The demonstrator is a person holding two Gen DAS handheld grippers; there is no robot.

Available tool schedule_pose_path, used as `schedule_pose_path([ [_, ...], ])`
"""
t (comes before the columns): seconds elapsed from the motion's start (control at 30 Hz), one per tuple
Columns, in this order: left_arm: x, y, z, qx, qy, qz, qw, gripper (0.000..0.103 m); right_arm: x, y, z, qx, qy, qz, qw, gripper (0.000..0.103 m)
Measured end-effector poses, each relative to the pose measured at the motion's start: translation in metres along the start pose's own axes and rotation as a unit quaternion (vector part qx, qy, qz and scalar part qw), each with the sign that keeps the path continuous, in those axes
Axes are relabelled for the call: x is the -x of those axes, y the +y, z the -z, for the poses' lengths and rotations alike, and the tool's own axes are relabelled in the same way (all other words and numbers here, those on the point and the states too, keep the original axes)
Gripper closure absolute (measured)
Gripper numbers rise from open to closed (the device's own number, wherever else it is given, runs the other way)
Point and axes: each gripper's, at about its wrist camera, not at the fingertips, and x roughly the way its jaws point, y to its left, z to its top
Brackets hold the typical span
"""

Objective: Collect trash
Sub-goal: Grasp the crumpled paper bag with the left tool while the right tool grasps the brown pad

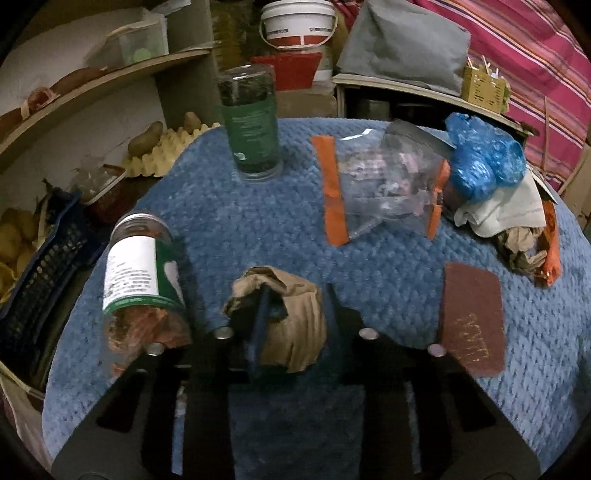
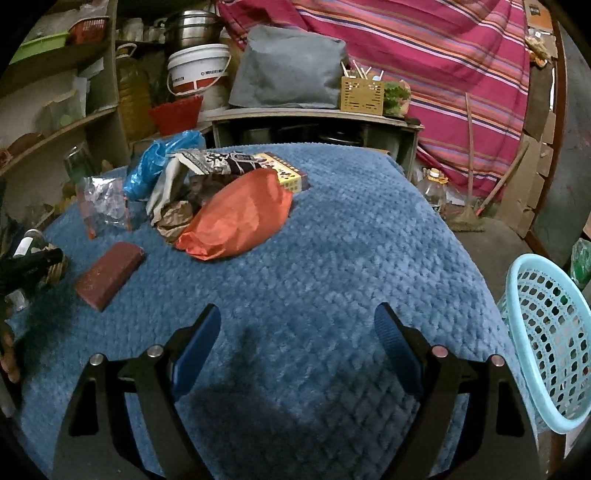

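A crumpled brown paper ball (image 1: 295, 325) lies on the blue quilted tablecloth (image 1: 388, 280), and my left gripper (image 1: 297, 295) is shut on it with a pad on each side. A clear bag with orange strips (image 1: 380, 184), a blue plastic bag (image 1: 480, 158), white crumpled paper (image 1: 506, 214) and a red-brown pad (image 1: 474, 321) lie further off. In the right wrist view my right gripper (image 2: 298, 310) is open over bare cloth (image 2: 351, 266), holding nothing. An orange bag (image 2: 240, 221) sits beyond it in a heap of wrappers. A light-blue basket (image 2: 546, 350) stands at the table's right edge.
A jar (image 1: 144, 273) lies on its side close to the left of my left gripper, and another jar (image 1: 251, 125) stands upright at the table's far side. Shelves, a white bucket (image 1: 299, 22) and a grey cushion (image 2: 288, 66) crowd the space behind the table.
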Motion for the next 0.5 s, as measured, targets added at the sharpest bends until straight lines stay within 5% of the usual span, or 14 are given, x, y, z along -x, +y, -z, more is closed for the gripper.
schedule_pose_path([
  [0.27, 0.005, 0.014, -0.005, 0.024, -0.003, 0.039, 0.999, 0.084, 0.005, 0.008, -0.004, 0.015, -0.001, 0.002, 1.0, 0.019],
  [0.33, 0.012, 0.015, -0.004, 0.021, -0.007, 0.052, 0.9984, 0.1, 0.007, 0.016, -0.006, 0.019, -0.003, -0.003, 1.0, 0.019],
  [0.5, 0.033, 0.02, -0.005, 0.011, -0.025, 0.068, 0.9973, 0.1, 0.009, 0.038, -0.011, 0.032, -0.006, -0.015, 0.999, 0.019],
])
